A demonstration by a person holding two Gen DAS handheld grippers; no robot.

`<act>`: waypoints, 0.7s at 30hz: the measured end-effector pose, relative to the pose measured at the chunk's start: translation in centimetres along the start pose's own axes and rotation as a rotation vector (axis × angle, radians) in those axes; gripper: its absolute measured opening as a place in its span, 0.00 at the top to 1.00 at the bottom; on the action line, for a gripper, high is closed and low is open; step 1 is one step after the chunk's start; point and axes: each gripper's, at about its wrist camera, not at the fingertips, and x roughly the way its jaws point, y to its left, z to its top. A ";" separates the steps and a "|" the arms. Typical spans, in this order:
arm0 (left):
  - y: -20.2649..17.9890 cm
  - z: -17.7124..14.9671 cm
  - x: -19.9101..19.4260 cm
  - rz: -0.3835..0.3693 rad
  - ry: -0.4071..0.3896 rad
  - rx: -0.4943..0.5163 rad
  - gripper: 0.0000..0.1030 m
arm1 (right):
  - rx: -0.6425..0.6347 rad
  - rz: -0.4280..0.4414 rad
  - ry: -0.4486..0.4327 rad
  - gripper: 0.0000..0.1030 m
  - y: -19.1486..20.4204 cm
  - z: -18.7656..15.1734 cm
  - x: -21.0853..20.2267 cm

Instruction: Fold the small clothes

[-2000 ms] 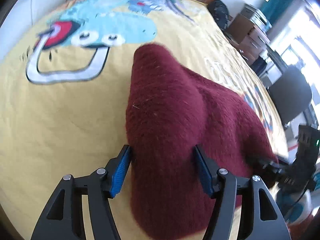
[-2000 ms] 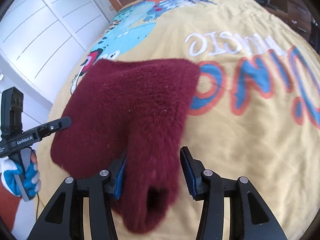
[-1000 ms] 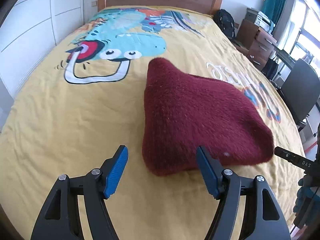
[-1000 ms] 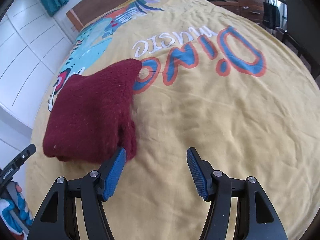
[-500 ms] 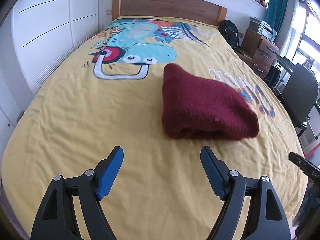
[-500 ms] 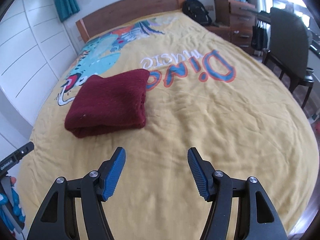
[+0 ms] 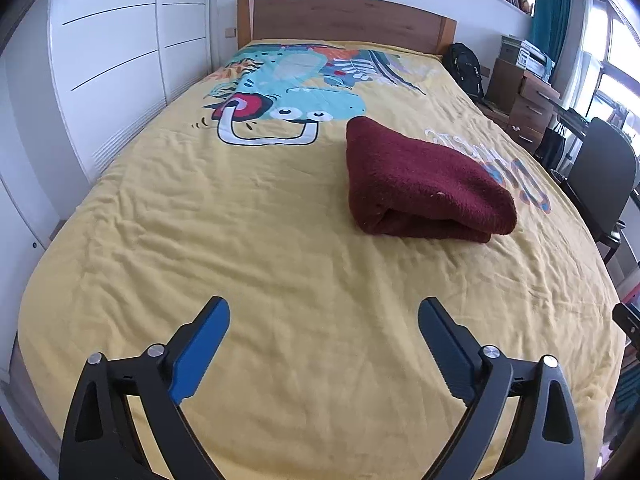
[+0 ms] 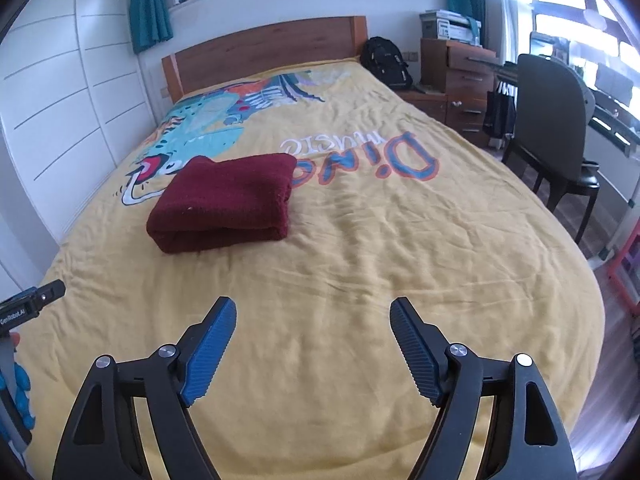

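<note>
A dark red fuzzy garment point(image 7: 420, 184) lies folded into a thick rectangle on the yellow bedspread point(image 7: 240, 248). In the right wrist view the same folded garment point(image 8: 228, 204) sits left of centre on the bedspread point(image 8: 380, 248). My left gripper point(image 7: 324, 320) hangs over bare bedspread well short of the garment, its jaws opening with nothing between them. My right gripper point(image 8: 312, 316) is likewise back from the garment, jaws opening and empty. The left gripper's tip point(image 8: 44, 292) pokes in at the left edge of the right wrist view.
The bed has a wooden headboard point(image 8: 264, 52) and white wardrobe doors point(image 7: 108, 72) along its left side. A black chair point(image 8: 556, 128), wooden drawers point(image 8: 460, 80) and a black backpack point(image 8: 386, 62) stand to the right of the bed.
Both grippers let go of the red garment and pulled back from it; it now lies folded farther away. Both sets of jaws have spread wider.
</note>
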 end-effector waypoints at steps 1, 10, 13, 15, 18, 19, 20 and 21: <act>0.0 -0.4 -0.2 0.004 -0.001 0.001 0.05 | -0.004 -0.005 -0.004 0.21 0.1 -0.2 -0.2; 0.8 -3.2 -0.8 0.034 0.016 -0.004 0.03 | -0.028 -0.028 -0.020 0.18 0.6 -2.1 -1.1; 1.1 -3.8 -1.1 0.042 0.021 -0.009 0.03 | -0.030 -0.029 -0.030 0.07 0.7 -2.5 -1.4; 1.3 -4.1 -1.3 0.043 0.024 -0.011 0.03 | -0.027 -0.027 -0.040 0.01 0.6 -2.6 -1.7; 1.3 -4.6 -1.8 0.057 0.021 -0.001 0.03 | -0.020 -0.024 -0.053 0.01 0.5 -2.7 -2.1; 1.3 -4.7 -2.0 0.059 0.018 0.002 0.03 | -0.018 -0.024 -0.055 0.01 0.5 -2.7 -2.2; 1.4 -4.9 -2.2 0.055 0.012 0.002 0.03 | -0.014 -0.024 -0.057 0.01 0.4 -2.8 -2.3; 1.4 -4.9 -2.4 0.050 0.008 -0.002 0.03 | -0.012 -0.026 -0.059 0.01 0.3 -2.8 -2.4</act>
